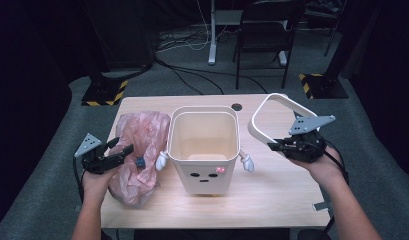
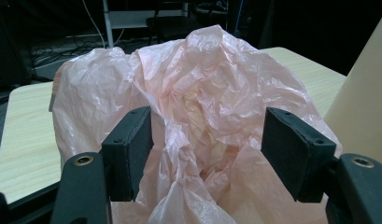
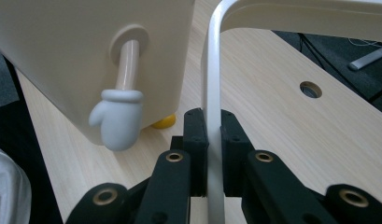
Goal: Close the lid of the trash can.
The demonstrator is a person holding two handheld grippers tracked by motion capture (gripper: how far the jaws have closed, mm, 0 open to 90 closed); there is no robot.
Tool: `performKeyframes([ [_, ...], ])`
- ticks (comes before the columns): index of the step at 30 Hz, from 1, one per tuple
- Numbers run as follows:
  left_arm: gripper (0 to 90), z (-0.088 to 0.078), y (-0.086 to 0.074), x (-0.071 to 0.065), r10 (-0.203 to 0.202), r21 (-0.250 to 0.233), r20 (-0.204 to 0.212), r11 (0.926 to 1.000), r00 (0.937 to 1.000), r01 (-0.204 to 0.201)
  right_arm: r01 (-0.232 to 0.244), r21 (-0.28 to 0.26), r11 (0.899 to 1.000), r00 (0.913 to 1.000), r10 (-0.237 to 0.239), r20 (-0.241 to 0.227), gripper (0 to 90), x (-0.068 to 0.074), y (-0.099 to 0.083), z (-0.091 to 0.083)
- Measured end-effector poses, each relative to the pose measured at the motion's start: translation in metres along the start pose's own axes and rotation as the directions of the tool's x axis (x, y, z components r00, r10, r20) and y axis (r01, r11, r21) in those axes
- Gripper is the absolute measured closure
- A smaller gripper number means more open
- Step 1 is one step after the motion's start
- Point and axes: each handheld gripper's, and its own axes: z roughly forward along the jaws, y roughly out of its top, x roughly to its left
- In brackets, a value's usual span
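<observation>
A cream bin [image 1: 204, 167] with a drawn face and small mitten arms stands open-topped at the table's middle; its wall [image 3: 62, 51] and one white mitten [image 3: 116, 119] appear in the right gripper view. A white ring frame [image 1: 280, 95] is held tilted above the table right of the bin, its bar [image 3: 212, 93] clamped by my right gripper [image 1: 273, 146] [image 3: 213, 158]. A crumpled pink plastic bag [image 1: 139, 135] [image 2: 198, 84] lies left of the bin. My left gripper [image 1: 119, 146] [image 2: 212, 151] stands open at the bag's near side, with bag folds between its wide jaws.
The wooden table [image 1: 272, 200] has a cable hole [image 1: 236, 106] [image 3: 310, 88] behind the bin. A yellow foot [image 3: 163, 122] peeks from under the bin. Beyond the table stand a black folding chair [image 1: 264, 30] and stands with striped bases [image 1: 107, 92], with cables on the floor.
</observation>
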Motion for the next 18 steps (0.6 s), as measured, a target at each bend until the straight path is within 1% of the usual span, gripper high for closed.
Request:
performKeyframes([
  [8, 33.6, -0.001, 0.0, 0.0, -0.002, -0.001, 0.002, 1.0, 1.0, 0.002, 0.018, -0.015, 1.0, 0.9998, -0.018, -0.005, 83.5, -0.001, 0.016, -0.015],
  [9, 33.6, 0.0, 0.0, 0.0, -0.001, -0.001, 0.002, 1.0, 1.0, 0.001, 0.017, -0.017, 1.0, 0.9998, -0.017, -0.008, 83.5, 0.0, 0.019, -0.017],
  [14, 33.6, 0.0, 0.0, 0.0, 0.002, 0.0, 0.001, 1.0, 1.0, -0.002, 0.048, -0.035, 0.998, 0.9987, -0.049, -0.016, 83.5, 0.006, 0.034, -0.026],
  [18, 33.7, 0.0, 0.0, -0.001, -0.001, -0.001, 0.002, 1.0, 1.0, 0.001, 0.059, -0.044, 0.997, 0.9978, -0.06, -0.029, 83.5, 0.01, 0.04, -0.028],
])
